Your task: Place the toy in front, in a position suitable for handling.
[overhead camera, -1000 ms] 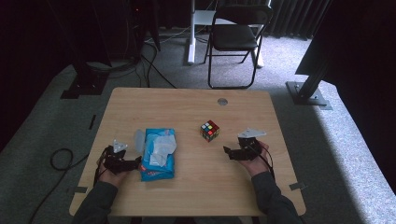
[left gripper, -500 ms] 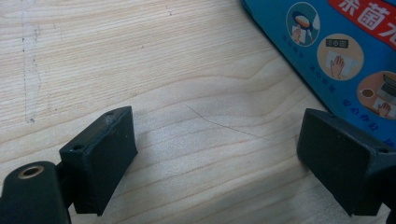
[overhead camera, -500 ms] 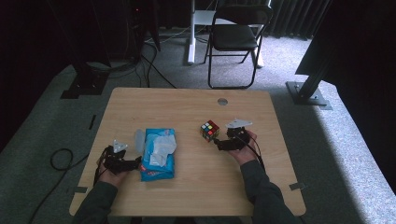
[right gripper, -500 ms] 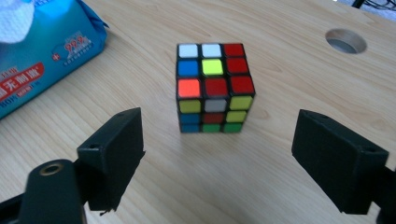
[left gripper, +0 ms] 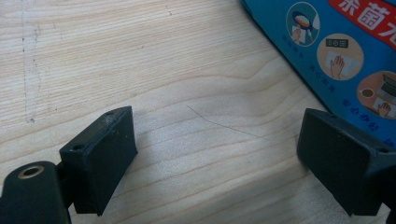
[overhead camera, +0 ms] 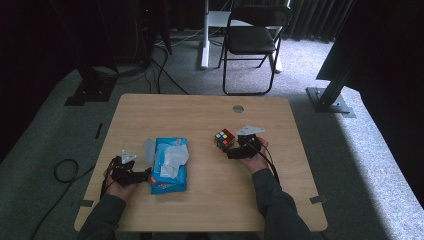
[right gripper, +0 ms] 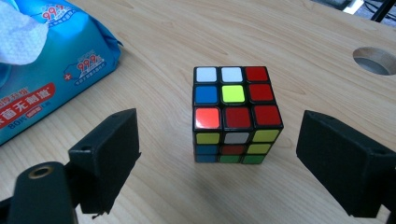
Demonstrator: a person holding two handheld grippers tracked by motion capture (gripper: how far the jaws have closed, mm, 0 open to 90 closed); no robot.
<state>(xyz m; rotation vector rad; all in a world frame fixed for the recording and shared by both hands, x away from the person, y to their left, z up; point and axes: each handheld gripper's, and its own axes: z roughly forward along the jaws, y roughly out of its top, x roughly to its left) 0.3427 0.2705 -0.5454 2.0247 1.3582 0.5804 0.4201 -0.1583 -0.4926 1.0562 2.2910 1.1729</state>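
Observation:
A scrambled puzzle cube (overhead camera: 224,139) (right gripper: 235,114) stands on the wooden table (overhead camera: 200,115) right of centre. My right gripper (overhead camera: 234,151) (right gripper: 219,161) is open just in front of it, jaws spread wider than the cube, which sits between and slightly beyond the tips. A blue pack of wet wipes (overhead camera: 169,165) (right gripper: 42,70) lies left of centre with a white wipe sticking out of its top. My left gripper (overhead camera: 145,176) (left gripper: 224,163) rests open low over the table at the pack's near-left corner (left gripper: 345,60), nothing between its jaws.
A round cable hole (overhead camera: 238,108) (right gripper: 376,59) is in the table near the far edge. A folding chair (overhead camera: 252,40) and a white desk leg (overhead camera: 205,32) stand beyond the table. A dark metal post base (overhead camera: 330,97) sits on the carpet to the right.
My right gripper has moved left and forward from the table's right side up to the cube. The left gripper has stayed by the wipes pack.

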